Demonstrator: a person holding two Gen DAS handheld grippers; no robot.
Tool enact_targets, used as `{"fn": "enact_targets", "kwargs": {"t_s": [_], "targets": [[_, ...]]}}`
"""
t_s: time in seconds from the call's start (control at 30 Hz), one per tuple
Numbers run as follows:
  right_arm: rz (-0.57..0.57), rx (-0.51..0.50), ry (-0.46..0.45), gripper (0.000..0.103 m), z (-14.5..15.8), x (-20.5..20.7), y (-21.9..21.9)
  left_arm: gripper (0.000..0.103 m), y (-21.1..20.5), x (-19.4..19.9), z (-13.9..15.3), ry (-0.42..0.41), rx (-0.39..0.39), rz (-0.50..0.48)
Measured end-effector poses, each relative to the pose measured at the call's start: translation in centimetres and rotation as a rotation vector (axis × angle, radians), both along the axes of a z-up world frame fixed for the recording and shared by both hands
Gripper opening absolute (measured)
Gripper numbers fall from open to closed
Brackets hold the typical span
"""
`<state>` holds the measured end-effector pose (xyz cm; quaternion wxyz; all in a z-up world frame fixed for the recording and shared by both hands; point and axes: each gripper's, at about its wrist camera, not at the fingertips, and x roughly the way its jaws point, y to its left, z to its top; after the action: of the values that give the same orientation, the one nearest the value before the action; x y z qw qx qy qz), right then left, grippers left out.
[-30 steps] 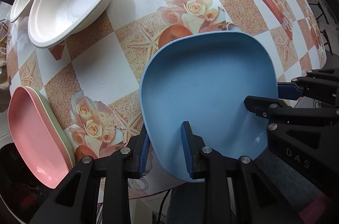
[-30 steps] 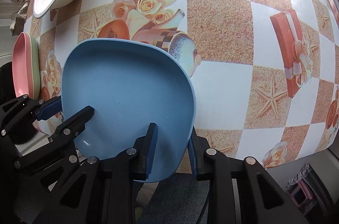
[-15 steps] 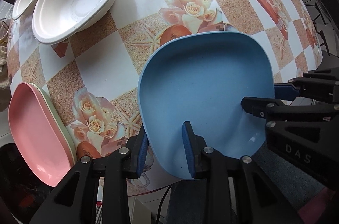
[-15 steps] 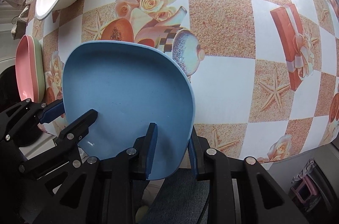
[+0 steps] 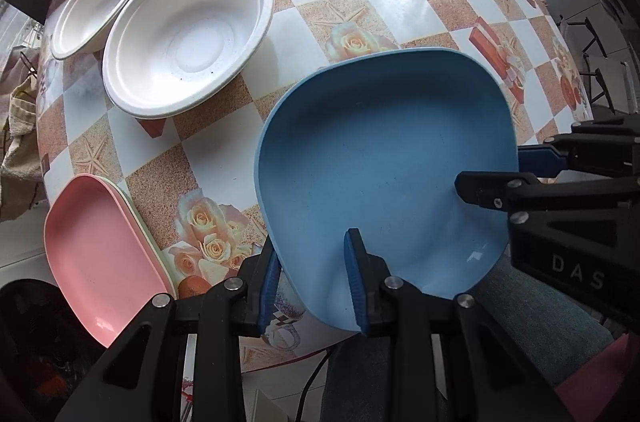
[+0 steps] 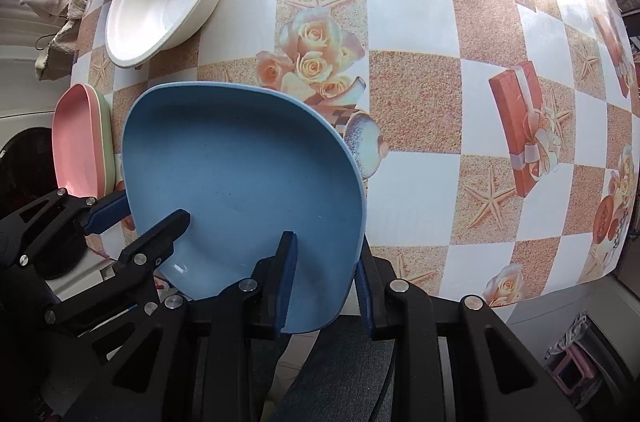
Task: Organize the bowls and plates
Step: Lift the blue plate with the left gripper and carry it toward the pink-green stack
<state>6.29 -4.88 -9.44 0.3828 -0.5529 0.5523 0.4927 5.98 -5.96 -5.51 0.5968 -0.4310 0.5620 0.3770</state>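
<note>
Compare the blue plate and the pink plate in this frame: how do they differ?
The blue plate is gripped at its near rim by both the left tool and right tool; the pink plate is untouched. The blue plate stands alone, while the pink plate sits stacked on a pale green plate at the table edge. Both are rounded-square with raised rims.

three white bowls (image 5: pixel 188 38), one blue plate (image 5: pixel 384 158), one pink plate (image 5: pixel 100 254) over one pale green plate (image 5: pixel 154 252).

Smooth plastic blue plate (image 5: pixel 384 158), matt white bowls (image 5: pixel 188 38), glossy tablecloth (image 6: pixel 416 102)
</note>
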Motion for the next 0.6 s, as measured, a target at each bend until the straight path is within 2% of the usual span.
{"fn": "enact_targets", "kwargs": {"t_s": [0.4,0.5,0.6], "targets": [[0.0,0.074,0.044,0.03,4.8,-0.4,-0.2,0.036,0.5,-2.9,3.9,-0.02,0.084,0.018],[-0.012,0.073,0.051,0.03,6.0,-0.3,0.8,0.036,0.3,-3.2,4.3,-0.018,0.092,0.002],[-0.025,0.063,0.057,0.03,5.9,-0.5,0.7,0.036,0.3,-3.0,4.1,-0.01,0.096,-0.004]]}}
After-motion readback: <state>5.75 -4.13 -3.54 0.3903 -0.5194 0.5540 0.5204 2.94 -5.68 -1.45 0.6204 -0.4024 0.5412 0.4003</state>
